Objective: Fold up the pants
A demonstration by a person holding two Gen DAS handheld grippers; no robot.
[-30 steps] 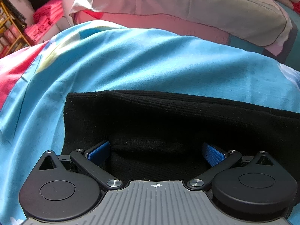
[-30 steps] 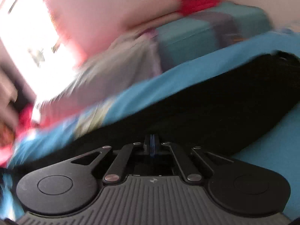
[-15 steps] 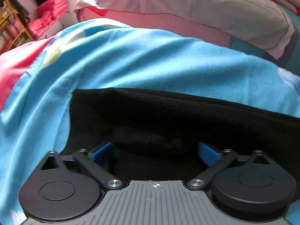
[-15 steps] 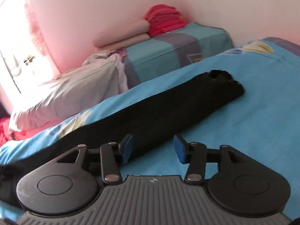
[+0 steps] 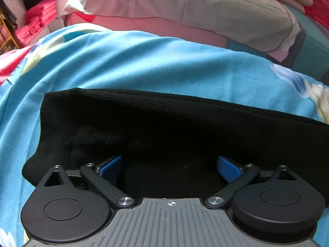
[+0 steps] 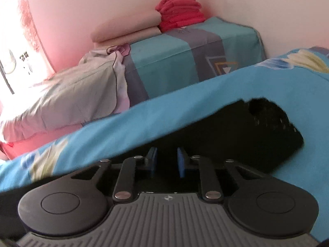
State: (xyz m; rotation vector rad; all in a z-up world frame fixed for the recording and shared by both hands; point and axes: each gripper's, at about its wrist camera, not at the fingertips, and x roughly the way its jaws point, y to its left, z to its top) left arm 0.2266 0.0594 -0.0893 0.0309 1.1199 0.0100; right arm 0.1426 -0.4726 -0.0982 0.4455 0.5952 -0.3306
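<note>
The black ribbed pants (image 5: pixel 164 123) lie flat as a long strip on the blue flowered bedsheet (image 5: pixel 144 61). My left gripper (image 5: pixel 170 167) is wide open, low over the pants' near edge, with black cloth between its blue pads (image 5: pixel 111 167). In the right wrist view the pants (image 6: pixel 236 135) run to a rounded end at the right. My right gripper (image 6: pixel 166 160) hovers over their near edge with its jaws narrowly apart and black cloth between the blue pads (image 6: pixel 181 161).
A grey pillow (image 5: pixel 195 6) lies beyond the sheet. A teal striped cover (image 6: pixel 195 57) carries folded beige bedding (image 6: pixel 127 30) and red cloth (image 6: pixel 181 10) by the pink wall. Pink folded cloth (image 5: pixel 39 20) is stacked at the far left.
My right gripper opened, moved in over the pants' edge, and its jaws have narrowed. My left gripper stayed open and shifted slightly over the cloth.
</note>
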